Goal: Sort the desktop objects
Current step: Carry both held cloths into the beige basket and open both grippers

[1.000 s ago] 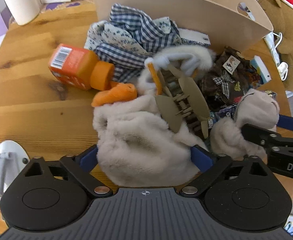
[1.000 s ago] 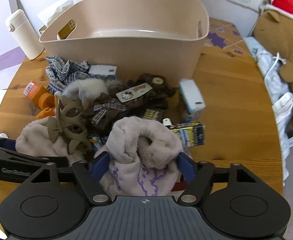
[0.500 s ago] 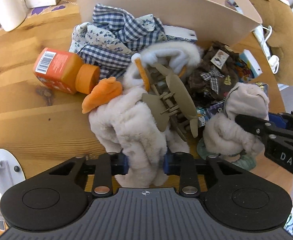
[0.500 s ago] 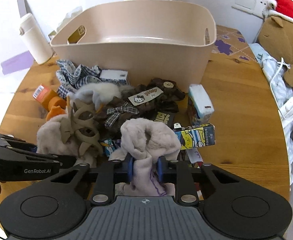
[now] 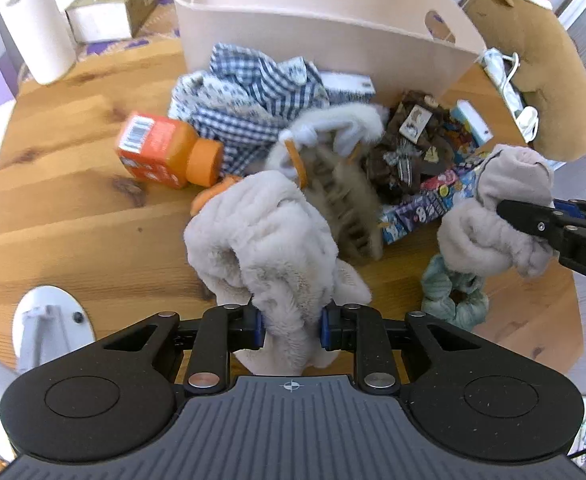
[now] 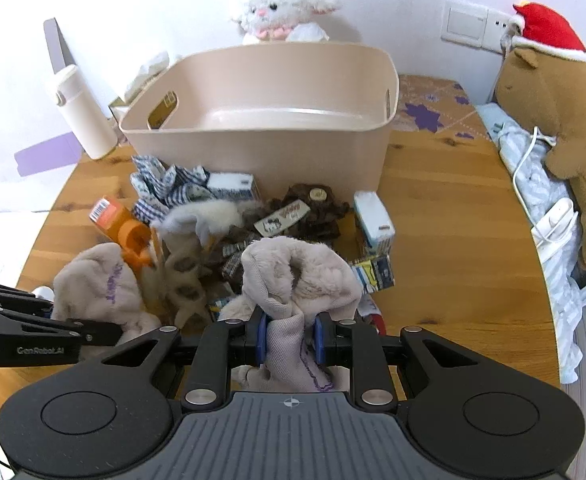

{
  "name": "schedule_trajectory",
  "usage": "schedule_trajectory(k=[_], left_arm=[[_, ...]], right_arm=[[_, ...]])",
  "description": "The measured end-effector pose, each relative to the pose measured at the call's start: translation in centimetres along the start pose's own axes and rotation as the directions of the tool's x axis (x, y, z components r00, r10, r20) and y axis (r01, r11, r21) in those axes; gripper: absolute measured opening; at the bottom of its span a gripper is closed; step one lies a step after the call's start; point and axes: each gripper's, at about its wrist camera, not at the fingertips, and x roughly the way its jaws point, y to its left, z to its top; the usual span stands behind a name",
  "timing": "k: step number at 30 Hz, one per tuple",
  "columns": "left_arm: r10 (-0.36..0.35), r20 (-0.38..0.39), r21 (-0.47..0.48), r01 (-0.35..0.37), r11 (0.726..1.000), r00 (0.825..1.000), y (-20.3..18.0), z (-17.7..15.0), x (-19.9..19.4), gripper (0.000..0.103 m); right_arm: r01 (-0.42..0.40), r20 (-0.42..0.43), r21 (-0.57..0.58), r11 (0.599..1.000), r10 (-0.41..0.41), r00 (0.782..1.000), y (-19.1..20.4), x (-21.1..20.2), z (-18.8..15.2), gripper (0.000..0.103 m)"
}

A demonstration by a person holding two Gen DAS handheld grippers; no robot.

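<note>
I have both grippers closed on soft things in front of the beige bin, which stands on a round wooden table with visible knots and grain. My left gripper is clamped on a fluffy cream plush piece, its blue pads pressed into the pile from both sides. My right gripper is clamped on a similar greyish-pink plush piece with purple stitching on its lower part. Both pieces sit on the near side of the bin, the left-held one toward its left end.

Between the bin and my grippers lies a heap: a blue checked cloth against the bin wall, an orange bottle on its side to the left of the cloth, a tan hair claw, blurred, beside the cream piece, a brown bow item and small cartons near the bin's right corner. A pale blue scrunchie rests on the wood below the right-held piece.

Left of the bin stands a white flask. Behind the bin a white plush lamb leans on a white wall, which carries a switch plate. Right of the bin, off the table edge, sits a brown plush animal in a red hat.
</note>
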Motion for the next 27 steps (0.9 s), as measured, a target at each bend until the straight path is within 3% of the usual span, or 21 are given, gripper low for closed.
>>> schedule_trajectory(k=[14,27], left_arm=[[-0.016,0.172,-0.018,0.019,1.0,0.985,0.2,4.6,-6.3,0.024],[0.057,0.317,0.045,-0.075,0.996,0.947,-0.9,11.5,-7.9,0.024]], right_arm=[[-0.001,0.137,-0.061,0.998,0.01,0.991,-0.1,-2.8,4.1,0.021],[0.055,0.242,-0.131,0.99,-0.022,0.97,0.0,-1.8,10.1,0.021]])
